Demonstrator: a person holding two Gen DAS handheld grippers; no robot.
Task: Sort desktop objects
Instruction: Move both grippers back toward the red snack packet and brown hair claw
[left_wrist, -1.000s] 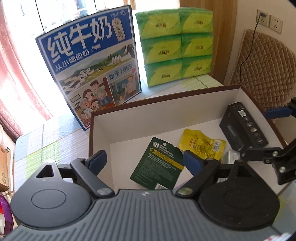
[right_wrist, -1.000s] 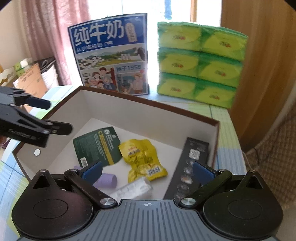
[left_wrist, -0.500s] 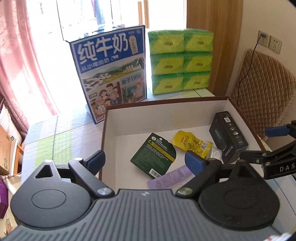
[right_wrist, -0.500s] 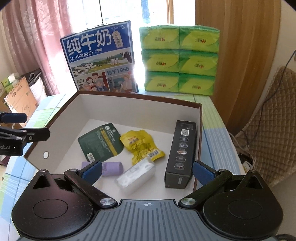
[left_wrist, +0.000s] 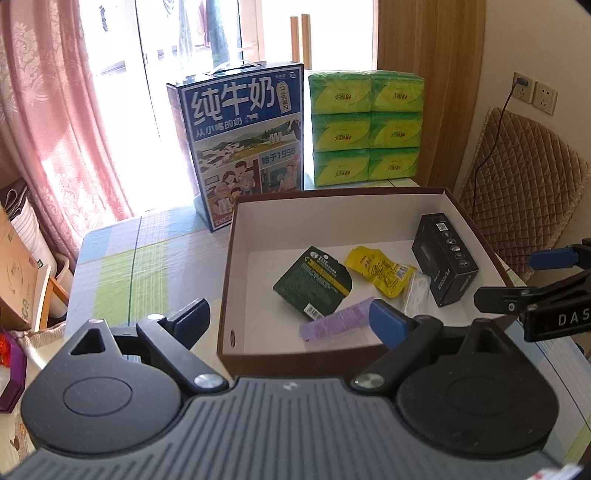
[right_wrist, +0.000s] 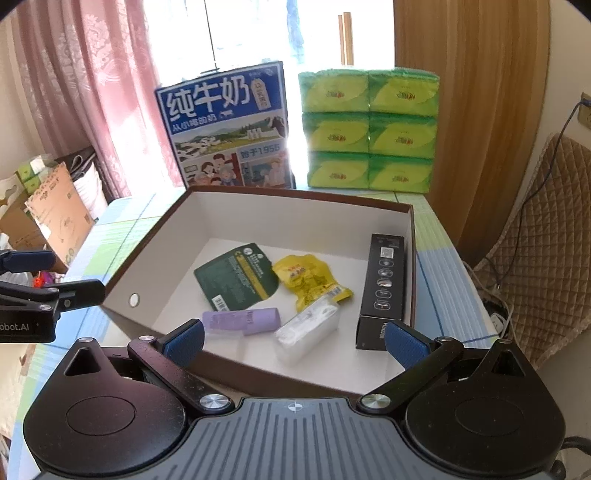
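— From the left wrist view, what lies ahead?

— The left gripper (left_wrist: 291, 321) stands wide open with nothing between its fingers, straddling the near left corner of the brown box (left_wrist: 295, 356). One blue pad (left_wrist: 388, 326) hangs over the box's near edge; the other finger sits outside, over the striped tablecloth (left_wrist: 147, 266).

— Room to move?

— Bare cloth spreads to the left of the box. At the far edge the milk carton (left_wrist: 245, 147) and the green tissue packs (left_wrist: 365, 129) close things off. The right gripper (left_wrist: 532, 280) shows at the right edge, beside the box's right wall.

— And from the right wrist?

— The right gripper (right_wrist: 293, 341) is also spread wide and empty, above the box's (right_wrist: 295, 380) near rim. Inside lie a dark green packet (right_wrist: 236, 277), a yellow pouch (right_wrist: 306, 278), a purple tube (right_wrist: 243, 321), a clear wrapped pack (right_wrist: 306, 328), and a long black carton (right_wrist: 382, 288) along the right wall.

— Free floor inside?

— The far strip and the near left corner of the white floor are bare. The left gripper (right_wrist: 55, 277) sits at the left, outside the box.
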